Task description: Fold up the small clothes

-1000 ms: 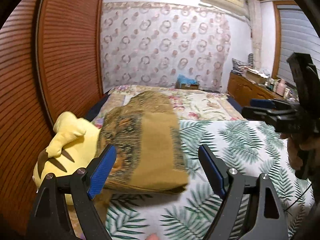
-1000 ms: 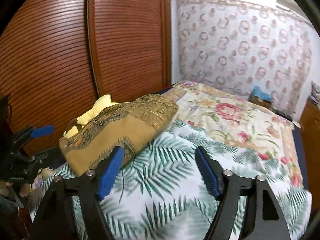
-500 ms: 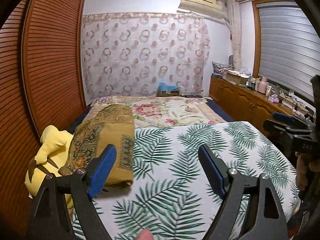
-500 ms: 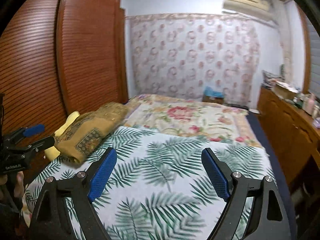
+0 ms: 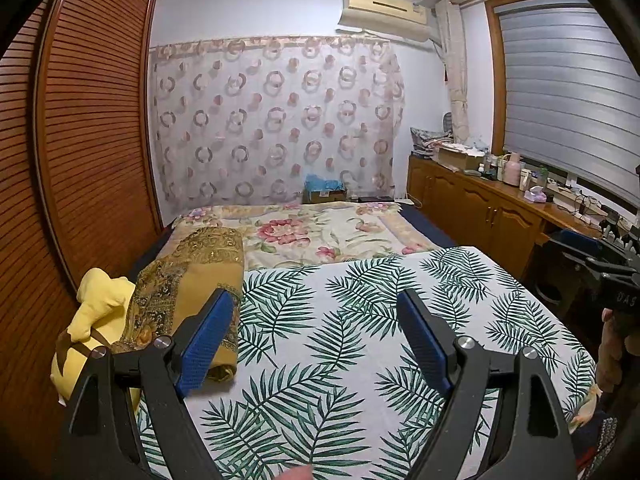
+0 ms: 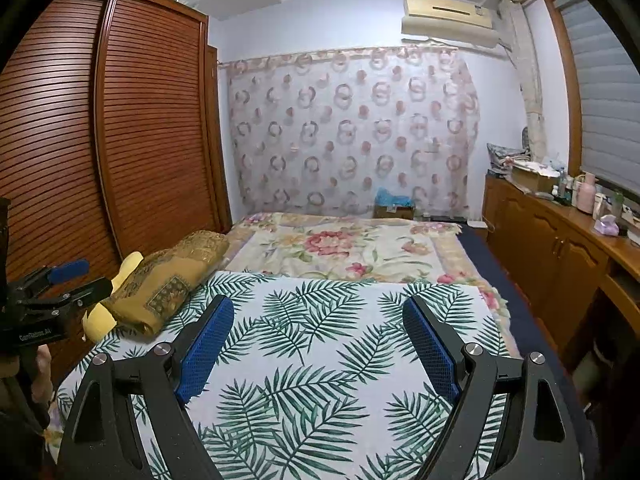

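Observation:
A folded mustard-gold patterned cloth (image 5: 192, 280) (image 6: 168, 276) lies at the left edge of the bed, partly on a yellow plush toy (image 5: 96, 312) (image 6: 100, 318). My left gripper (image 5: 314, 296) is open and empty above the palm-leaf sheet (image 5: 360, 332), with the cloth just beyond its left pad. My right gripper (image 6: 318, 302) is also open and empty over the same sheet (image 6: 320, 344), well to the right of the cloth. Each gripper shows at the edge of the other's view: the right gripper (image 5: 600, 258) and the left gripper (image 6: 68, 276).
A slatted wooden wardrobe (image 5: 80, 160) runs along the bed's left side. A floral quilt (image 6: 352, 248) covers the far half of the bed. A wooden cabinet (image 6: 560, 252) with bottles stands along the right. A box (image 5: 326, 192) sits below the curtain.
Both grippers have drawn back from the folded cloth and swung right to face along the bed. The cloth, earlier close between the left jaws, now rests off to the left.

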`<state>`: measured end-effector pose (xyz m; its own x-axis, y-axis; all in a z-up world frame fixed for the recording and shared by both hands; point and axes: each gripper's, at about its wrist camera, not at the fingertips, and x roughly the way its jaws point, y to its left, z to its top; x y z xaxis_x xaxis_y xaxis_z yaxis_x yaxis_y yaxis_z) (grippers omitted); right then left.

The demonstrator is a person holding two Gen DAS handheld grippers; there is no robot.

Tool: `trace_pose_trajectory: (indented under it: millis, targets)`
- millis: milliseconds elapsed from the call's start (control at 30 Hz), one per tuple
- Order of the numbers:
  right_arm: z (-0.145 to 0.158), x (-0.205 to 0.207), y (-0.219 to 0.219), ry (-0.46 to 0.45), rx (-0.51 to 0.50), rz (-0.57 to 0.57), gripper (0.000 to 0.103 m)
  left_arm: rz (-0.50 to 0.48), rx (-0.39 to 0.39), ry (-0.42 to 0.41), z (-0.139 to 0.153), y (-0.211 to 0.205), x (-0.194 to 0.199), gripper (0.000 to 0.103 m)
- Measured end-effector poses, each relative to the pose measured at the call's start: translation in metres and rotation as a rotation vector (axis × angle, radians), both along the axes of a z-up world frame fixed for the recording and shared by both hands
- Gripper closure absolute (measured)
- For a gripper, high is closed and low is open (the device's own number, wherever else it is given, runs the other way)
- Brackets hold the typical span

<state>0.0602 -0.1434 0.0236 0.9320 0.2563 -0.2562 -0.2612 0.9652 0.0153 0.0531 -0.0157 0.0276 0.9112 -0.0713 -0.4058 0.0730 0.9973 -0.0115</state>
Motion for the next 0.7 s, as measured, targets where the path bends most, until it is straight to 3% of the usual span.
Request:
trace_pose_trajectory:
  millis: [700]
  targets:
    - [-0.0077, -0.0104, -0.0079, 0.005, 0.021, -0.019, 0.016, 0.015, 0.0, -0.004, -0.0016, 0.0021, 0.0, 0.019]
